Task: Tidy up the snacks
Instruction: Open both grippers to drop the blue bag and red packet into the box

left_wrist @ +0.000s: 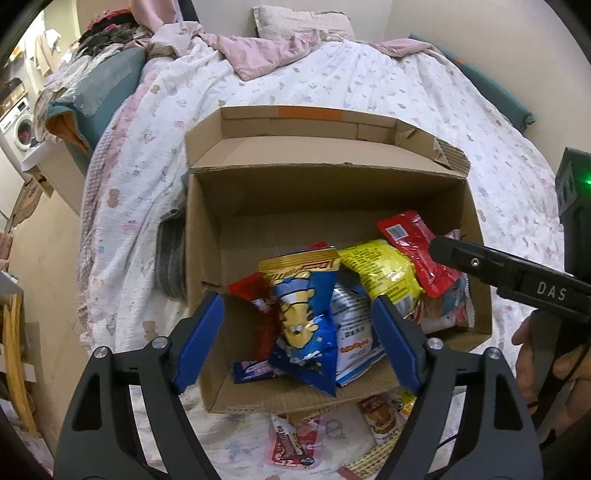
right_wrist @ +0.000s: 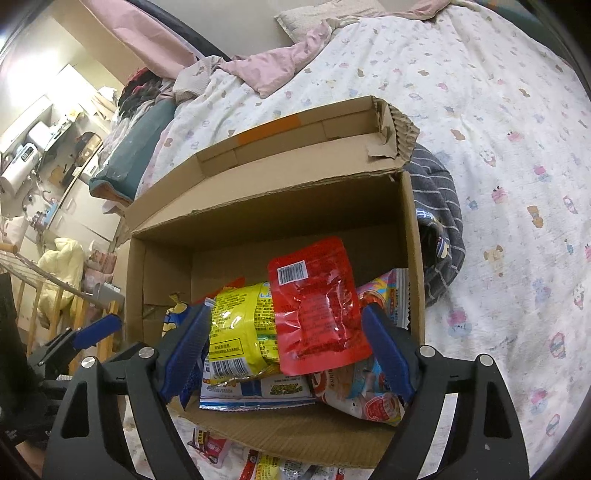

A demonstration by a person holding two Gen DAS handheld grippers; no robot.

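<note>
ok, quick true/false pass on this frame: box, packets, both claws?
1. The cardboard box sits on a bed. True.
2. The left claw is clamped on the blue packet. False: its jaws stand open, pads clear of the packet.
3. A red pouch lies on top of the yellow packet. True.
4. The right claw is shut. False: it is open over the pouch.
5. All snacks are in the box. False: loose packets lie on the bedsheet in front of it.

Patterned bedsheet [left_wrist: 369, 81]; pillow [left_wrist: 295, 18]; washing machine [left_wrist: 18, 129]
</note>
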